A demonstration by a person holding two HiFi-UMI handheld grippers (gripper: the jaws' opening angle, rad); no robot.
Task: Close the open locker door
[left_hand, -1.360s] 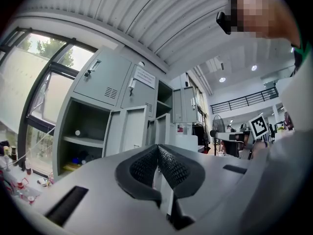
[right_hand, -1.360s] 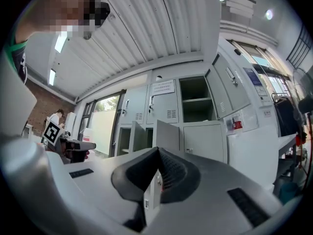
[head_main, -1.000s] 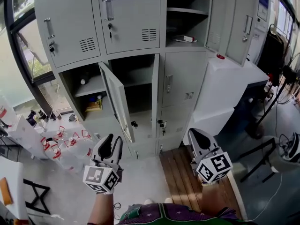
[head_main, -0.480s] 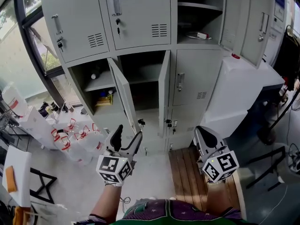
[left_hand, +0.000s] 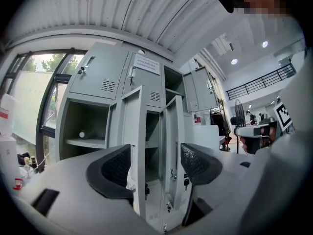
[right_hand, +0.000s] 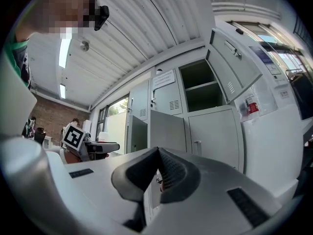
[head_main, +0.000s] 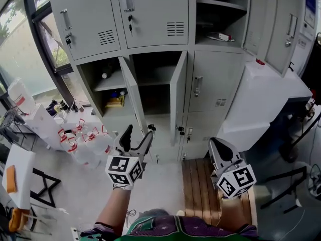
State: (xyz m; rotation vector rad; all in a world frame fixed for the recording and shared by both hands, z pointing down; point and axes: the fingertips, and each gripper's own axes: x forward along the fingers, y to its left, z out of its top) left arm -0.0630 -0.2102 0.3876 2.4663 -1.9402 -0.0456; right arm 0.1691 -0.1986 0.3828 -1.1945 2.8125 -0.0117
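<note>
Left gripper jaws have just been opening, now wide, nothing between them; right gripper shut, empty. Door stands out edge-on from middle row, ahead of left gripper, untouched. Likely light, stiff sheet steel, swings freely. Push flat on face near free edge rather than pinch.

- Head view looks steeply down from above onto the lockers and floor.
- Left and right gripper views look level from low down; all 3 share those lockers.
</note>
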